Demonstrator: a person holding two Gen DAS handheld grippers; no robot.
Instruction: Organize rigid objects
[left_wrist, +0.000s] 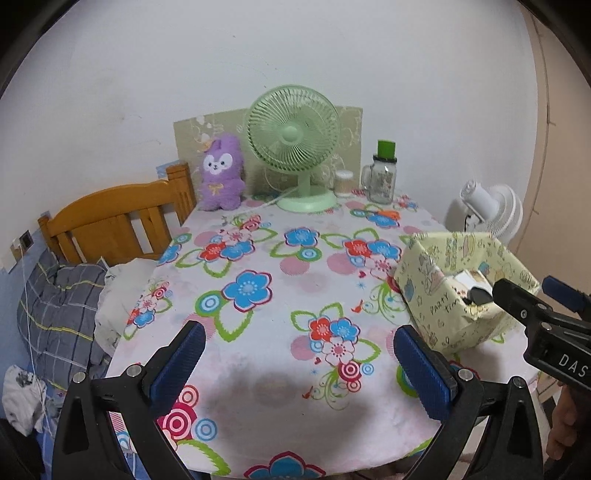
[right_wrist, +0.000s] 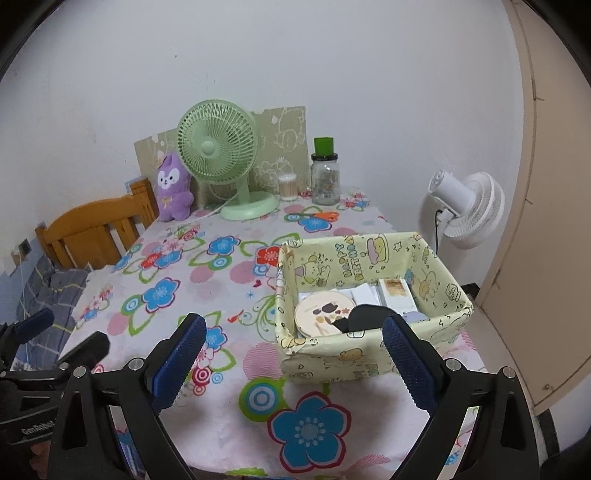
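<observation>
Nearest, the left hand-held gripper (left_wrist: 299, 363) and the right hand-held gripper (right_wrist: 293, 360) both hang over the near part of the worktop (right_wrist: 207, 424), fingers spread wide, grasping nothing. Just beyond the right one, at the worktop's right side, stands a yellow cartoon-print box (right_wrist: 369, 354). It holds the rigid objects: a round compact (right_wrist: 321, 314), a black item (right_wrist: 365, 314) touching it, and white cartons (right_wrist: 395, 291) behind. At the far edge, left to right: a purple plush toy (left_wrist: 221, 173), a green desk fan (left_wrist: 293, 147), a cotton-swab tub (left_wrist: 343, 182), and a glass jar (left_wrist: 382, 181) with a green cap.
</observation>
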